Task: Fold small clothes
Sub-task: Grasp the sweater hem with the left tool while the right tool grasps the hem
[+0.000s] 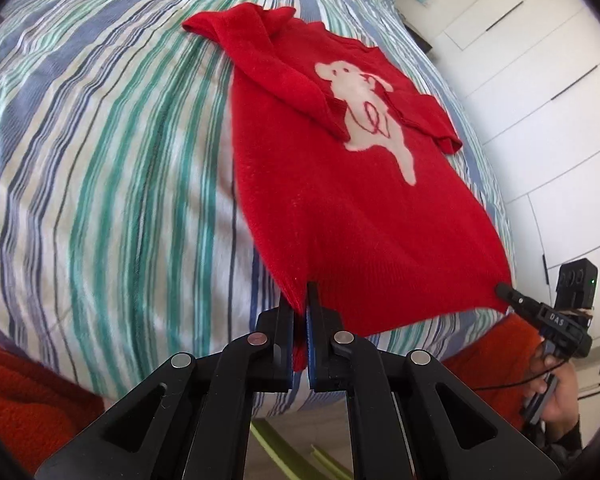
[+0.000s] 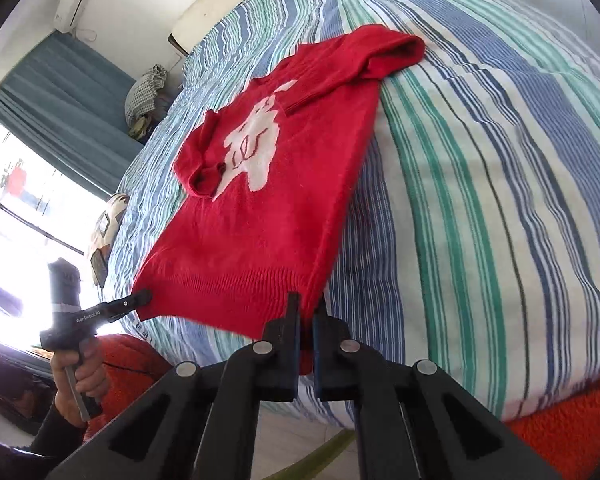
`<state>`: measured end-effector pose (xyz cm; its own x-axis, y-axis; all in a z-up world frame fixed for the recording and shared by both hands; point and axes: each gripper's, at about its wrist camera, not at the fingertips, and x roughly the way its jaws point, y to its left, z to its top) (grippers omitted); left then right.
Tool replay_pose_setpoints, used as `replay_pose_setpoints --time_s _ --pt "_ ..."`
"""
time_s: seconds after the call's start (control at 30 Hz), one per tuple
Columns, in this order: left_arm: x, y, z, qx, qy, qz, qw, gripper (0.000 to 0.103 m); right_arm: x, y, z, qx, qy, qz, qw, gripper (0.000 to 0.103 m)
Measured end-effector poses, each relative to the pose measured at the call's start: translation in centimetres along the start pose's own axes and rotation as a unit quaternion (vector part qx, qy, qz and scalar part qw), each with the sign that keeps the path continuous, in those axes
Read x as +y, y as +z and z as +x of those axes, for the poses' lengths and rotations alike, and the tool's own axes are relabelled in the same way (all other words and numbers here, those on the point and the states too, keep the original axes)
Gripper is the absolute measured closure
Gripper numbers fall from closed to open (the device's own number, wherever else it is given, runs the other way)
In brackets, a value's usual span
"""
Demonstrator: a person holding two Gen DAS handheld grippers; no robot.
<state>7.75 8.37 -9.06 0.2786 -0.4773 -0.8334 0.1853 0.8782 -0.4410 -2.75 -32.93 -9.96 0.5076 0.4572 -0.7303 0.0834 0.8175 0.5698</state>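
Observation:
A small red sweater with a white animal figure on its chest lies flat on the striped bed, both sleeves folded in over the front. My left gripper is shut on the near left corner of the hem. In the left wrist view my right gripper pinches the other hem corner. In the right wrist view, the red sweater stretches away from me, my right gripper is shut on the hem's right corner, and my left gripper grips the far corner.
An orange blanket hangs along the near edge of the striped bed. White cupboards stand right of the bed in the left wrist view. A window with blue curtains and a hand show at the right wrist view's left.

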Motion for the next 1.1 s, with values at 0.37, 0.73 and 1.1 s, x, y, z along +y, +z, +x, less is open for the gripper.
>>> replay_pose_setpoints --time_s 0.37,0.73,1.1 --pt "0.3 -1.8 5.4 0.040 0.138 0.033 0.9891 0.100 -3.0 -0.6 5.9 0.068 -0.103 0.022 0.992 0.099" --pt "-0.9 -2.2 6.7 0.029 0.166 0.048 0.9845 0.100 -2.7 -1.3 6.2 0.057 -0.127 -0.006 0.990 0.102" --pt "-3.9 -3.9 7.2 0.017 0.233 0.098 0.9674 0.083 -0.7 -1.7 6.3 0.059 -0.170 -0.056 0.982 0.098"
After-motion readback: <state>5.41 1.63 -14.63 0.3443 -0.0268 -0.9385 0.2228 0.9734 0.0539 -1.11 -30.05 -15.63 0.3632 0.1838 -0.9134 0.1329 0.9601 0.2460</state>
